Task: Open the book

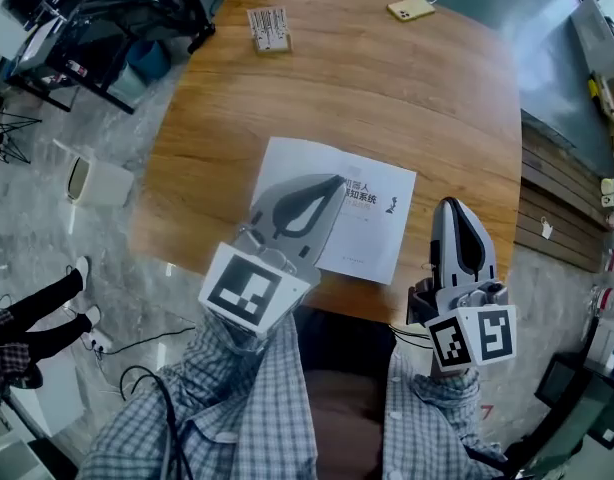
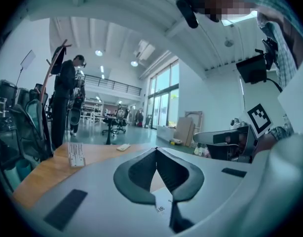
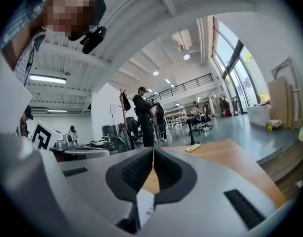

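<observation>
**One book, two tongs pressed together**

One white book [image 1: 372,223] lies flat, cover up, on the near part of the wooden table [image 1: 387,98]. One yellow phone [image 1: 411,9] sits at the far right and one printed card stand [image 1: 269,28] at the far left. A person [image 2: 62,98] stands beyond the far left edge. In the head view the left tongs [image 1: 332,183] hides the book's left part, and the right tongs [image 1: 449,205] is just right of the book. Both tongs are closed tip to tip, hold nothing, and point level across the room.
</observation>
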Demonstrator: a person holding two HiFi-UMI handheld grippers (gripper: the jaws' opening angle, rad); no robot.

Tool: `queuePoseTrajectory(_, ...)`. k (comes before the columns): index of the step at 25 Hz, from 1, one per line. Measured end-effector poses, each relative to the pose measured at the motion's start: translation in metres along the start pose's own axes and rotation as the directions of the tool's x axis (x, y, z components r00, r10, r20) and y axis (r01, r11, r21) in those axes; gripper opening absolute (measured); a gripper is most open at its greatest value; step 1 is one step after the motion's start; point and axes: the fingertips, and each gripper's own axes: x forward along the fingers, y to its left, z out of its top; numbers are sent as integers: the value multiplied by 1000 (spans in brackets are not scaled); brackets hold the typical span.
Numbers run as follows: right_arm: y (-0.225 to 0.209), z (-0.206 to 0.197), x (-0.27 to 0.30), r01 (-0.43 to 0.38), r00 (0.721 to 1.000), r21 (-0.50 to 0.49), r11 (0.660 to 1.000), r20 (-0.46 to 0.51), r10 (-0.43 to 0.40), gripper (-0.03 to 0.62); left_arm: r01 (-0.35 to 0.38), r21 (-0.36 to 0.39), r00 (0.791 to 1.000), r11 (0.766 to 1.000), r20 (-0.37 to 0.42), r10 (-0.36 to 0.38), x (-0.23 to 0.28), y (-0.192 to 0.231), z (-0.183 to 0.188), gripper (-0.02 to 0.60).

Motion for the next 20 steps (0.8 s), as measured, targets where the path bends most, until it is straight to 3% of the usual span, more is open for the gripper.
queuePoseTrajectory(9, 5, 76, -14, 26, 983, -105, 994, 182, -7, 21, 24, 13, 991, 1000, 130, -25, -6, -3, 70, 8)
queuePoseTrajectory(20, 10, 85, -11, 1, 981, -125, 992, 194, 24, 21, 17, 12, 980, 1000, 196, -19, -10, 0, 86, 8)
